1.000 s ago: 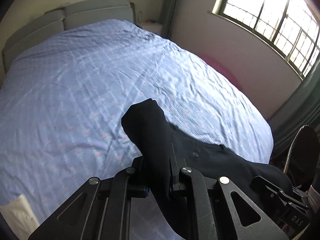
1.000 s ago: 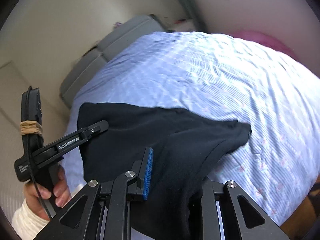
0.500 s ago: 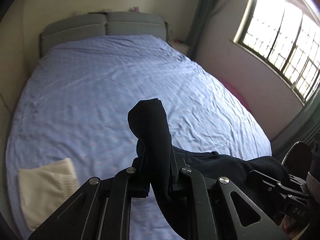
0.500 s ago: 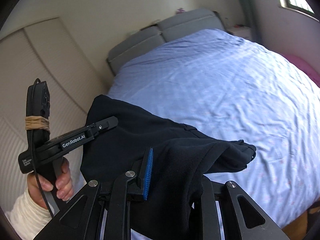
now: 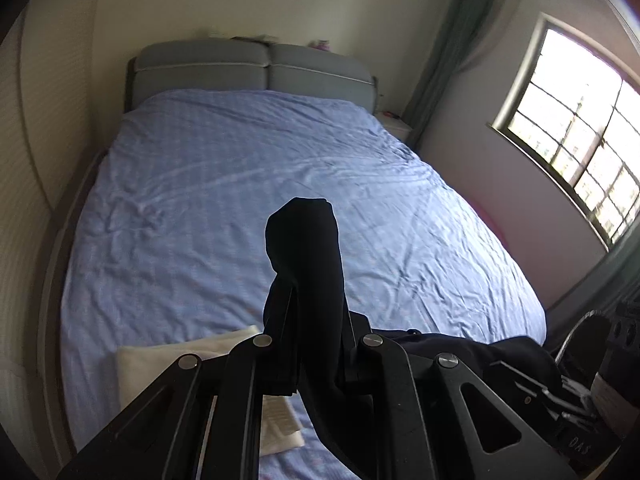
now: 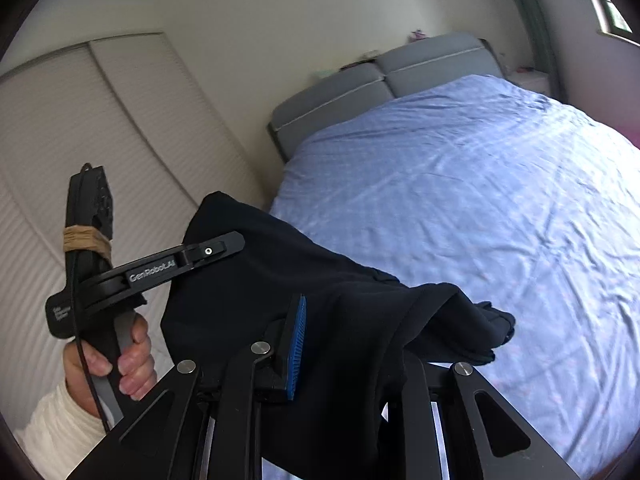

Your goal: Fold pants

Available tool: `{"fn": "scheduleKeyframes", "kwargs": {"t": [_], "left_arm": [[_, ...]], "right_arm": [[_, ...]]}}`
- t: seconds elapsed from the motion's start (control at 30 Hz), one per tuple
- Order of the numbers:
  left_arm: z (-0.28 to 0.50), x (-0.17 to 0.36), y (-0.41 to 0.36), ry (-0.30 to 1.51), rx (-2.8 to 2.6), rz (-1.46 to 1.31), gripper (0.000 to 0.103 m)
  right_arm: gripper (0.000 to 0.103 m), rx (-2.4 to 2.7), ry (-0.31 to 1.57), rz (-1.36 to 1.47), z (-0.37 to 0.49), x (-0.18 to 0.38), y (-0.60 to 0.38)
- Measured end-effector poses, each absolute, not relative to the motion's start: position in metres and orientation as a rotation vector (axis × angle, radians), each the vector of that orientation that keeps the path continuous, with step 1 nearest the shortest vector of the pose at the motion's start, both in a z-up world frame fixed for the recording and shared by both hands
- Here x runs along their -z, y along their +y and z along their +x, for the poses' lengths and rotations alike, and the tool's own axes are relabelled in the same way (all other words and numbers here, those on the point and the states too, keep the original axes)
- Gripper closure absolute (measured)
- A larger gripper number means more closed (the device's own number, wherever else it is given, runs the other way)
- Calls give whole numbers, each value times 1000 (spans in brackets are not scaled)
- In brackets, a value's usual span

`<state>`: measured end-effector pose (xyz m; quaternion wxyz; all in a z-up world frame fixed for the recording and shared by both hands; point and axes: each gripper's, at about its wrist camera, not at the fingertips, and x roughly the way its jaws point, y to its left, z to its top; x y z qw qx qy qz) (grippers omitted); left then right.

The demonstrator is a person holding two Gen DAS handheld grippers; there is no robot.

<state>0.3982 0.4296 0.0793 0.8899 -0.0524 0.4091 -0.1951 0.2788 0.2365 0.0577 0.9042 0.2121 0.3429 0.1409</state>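
The black pants [image 5: 304, 264] hang in the air between both grippers, above the near end of the blue bed [image 5: 240, 184]. My left gripper [image 5: 316, 340] is shut on a bunched edge of the cloth, which sticks up past its fingers. From there the fabric runs right and low [image 5: 460, 348]. In the right wrist view, my right gripper [image 6: 348, 352] is shut on the pants [image 6: 320, 280]; its blue pad [image 6: 297, 340] shows, and cloth hides the other finger. The left gripper [image 6: 216, 249], held by a hand [image 6: 120, 356], grips the far left corner.
A folded cream garment [image 5: 168, 364] lies on the bed's near left corner. A grey headboard [image 5: 256, 68] stands at the far end, with a window [image 5: 580, 128] on the right wall. Louvred wardrobe doors [image 6: 100, 128] stand left of the bed [image 6: 480, 200].
Both grippers have risen and drawn back from the bed with the pants, which no longer rest on the sheet. The cream garment and wardrobe have come into view.
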Motion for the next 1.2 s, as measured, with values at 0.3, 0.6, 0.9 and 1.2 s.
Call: {"fn": "scheduleKeyframes", "kwargs": {"t": [0.3, 0.6, 0.9, 1.2], "left_arm": [[434, -62, 500, 882, 485, -126, 90], [481, -20, 532, 942, 685, 0, 89], [496, 44, 569, 1055, 769, 46, 89], [492, 101, 616, 1175, 755, 61, 89]], "right_arm": [[82, -197, 705, 426, 300, -48, 308], [82, 41, 730, 503, 309, -12, 380], [82, 139, 832, 611, 301, 40, 429], [82, 161, 1016, 745, 280, 99, 479]]}}
